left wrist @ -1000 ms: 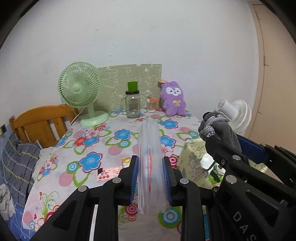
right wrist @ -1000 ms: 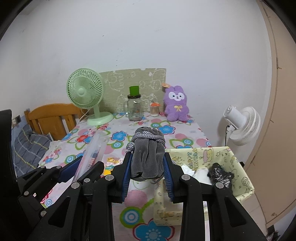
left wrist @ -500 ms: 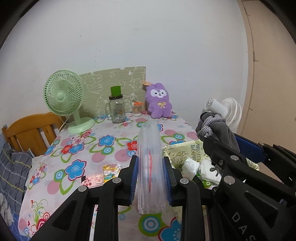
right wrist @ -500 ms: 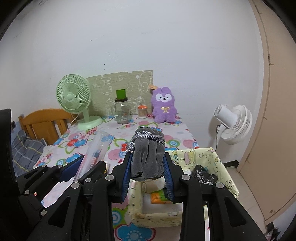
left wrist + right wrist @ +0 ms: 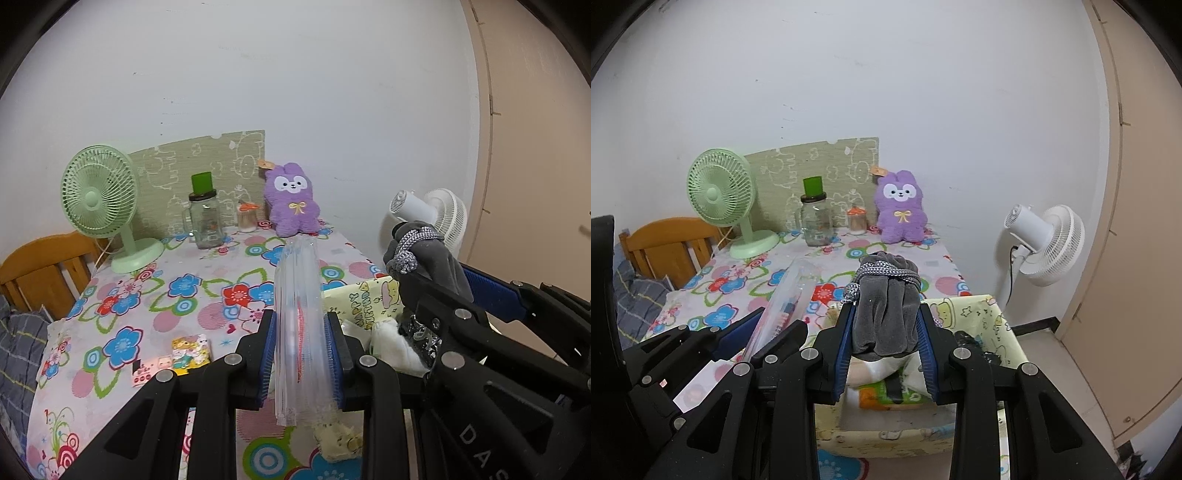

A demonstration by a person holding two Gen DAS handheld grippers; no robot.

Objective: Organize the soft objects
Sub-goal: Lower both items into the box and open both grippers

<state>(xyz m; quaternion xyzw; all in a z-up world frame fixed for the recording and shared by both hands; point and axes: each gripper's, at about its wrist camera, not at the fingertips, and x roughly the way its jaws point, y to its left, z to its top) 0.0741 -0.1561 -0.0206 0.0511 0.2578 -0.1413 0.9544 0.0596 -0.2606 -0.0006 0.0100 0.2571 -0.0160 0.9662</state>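
Observation:
My left gripper [image 5: 301, 350] is shut on a clear plastic bag [image 5: 297, 295] with something red inside; the bag stands up between the pads over the flowered table [image 5: 147, 295]. To its right, my right gripper [image 5: 886, 332] is shut on a grey velvet pouch [image 5: 886, 306] tied with a grey cord. The pouch hangs above a yellow cartoon-print fabric bin [image 5: 982, 314] at the table's right edge. White cloth [image 5: 388, 343], a black item and an orange-green packet [image 5: 886, 397] lie inside the bin. A purple plush [image 5: 901, 210] sits at the far edge by the wall.
A green desk fan [image 5: 99, 199], a glass jar with a green lid [image 5: 205, 221] and a small jar stand at the back. Small cards [image 5: 188, 350] lie on the cloth. A wooden chair [image 5: 40, 269] is left, a white floor fan [image 5: 1045, 243] and beige door right.
Both grippers have moved right across the table, and the yellow bin now lies under the right one. The bag and pouch are held as before.

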